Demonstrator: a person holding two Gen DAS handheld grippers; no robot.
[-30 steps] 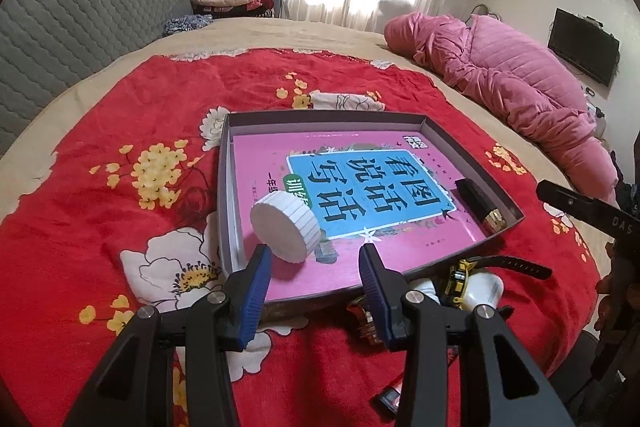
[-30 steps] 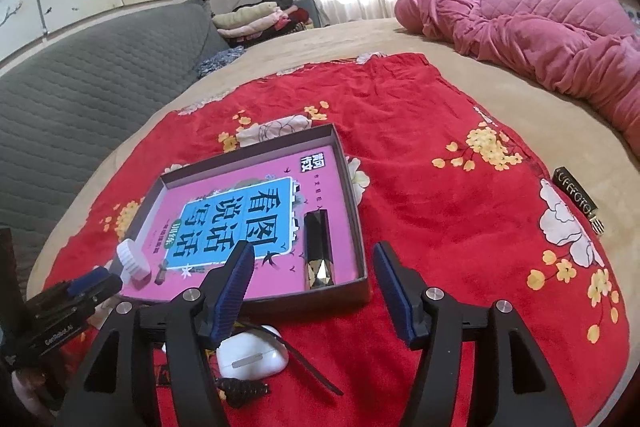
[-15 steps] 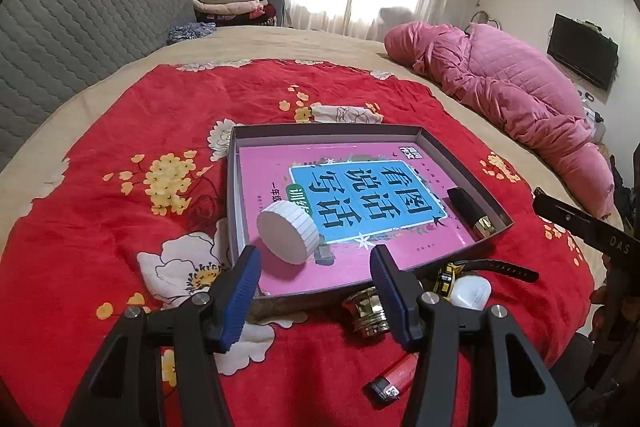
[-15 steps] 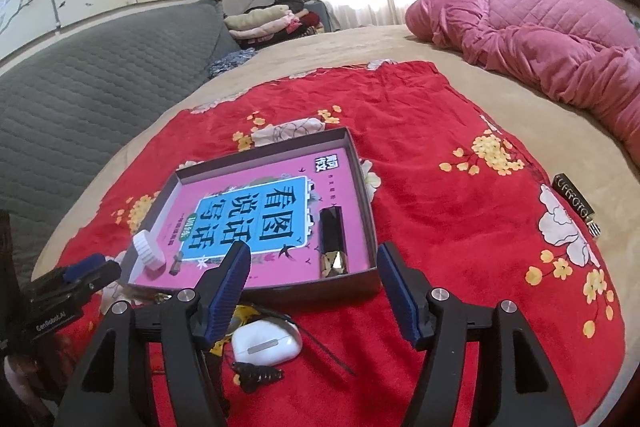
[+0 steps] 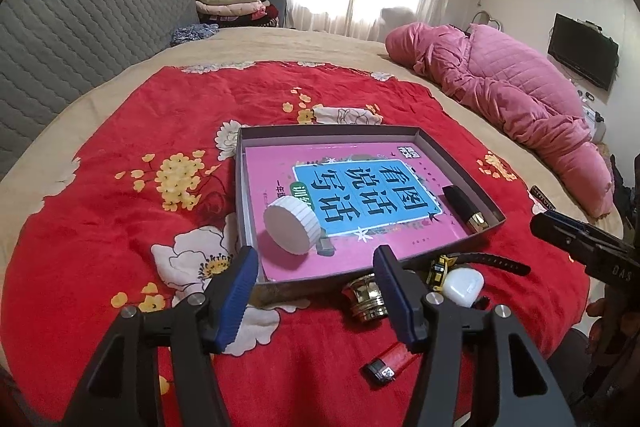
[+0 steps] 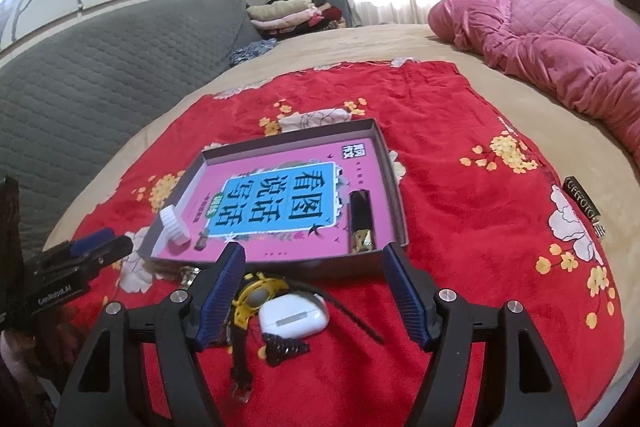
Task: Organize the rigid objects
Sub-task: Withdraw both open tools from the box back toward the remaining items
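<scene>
A shallow grey box (image 5: 328, 131) with a pink book in its bottom lies on the red flowered cloth. Inside it a white ribbed cap (image 5: 292, 225) rests tilted at the near left, and a black tube with a gold end (image 5: 464, 203) lies along the right wall. My left gripper (image 5: 316, 267) hovers over the box's near edge, its jaws opening with nothing between them. My right gripper (image 6: 314, 267) hangs above a white earbud case (image 6: 294, 317) and a yellow watch (image 6: 256, 297), jaws opening and nothing between them.
In front of the box lie a gold cap (image 5: 366, 297), a red lighter (image 5: 390, 363) and a small black ridged piece (image 6: 286, 347). A black lettered bar (image 6: 580, 203) sits at the cloth's right edge. A pink quilt (image 5: 500, 83) and grey headboard (image 5: 80, 19) border the bed.
Both grippers have drawn back from the box and their jaws stand wider. The white cap stays in the box. The gold cap and lighter have come into the left wrist view.
</scene>
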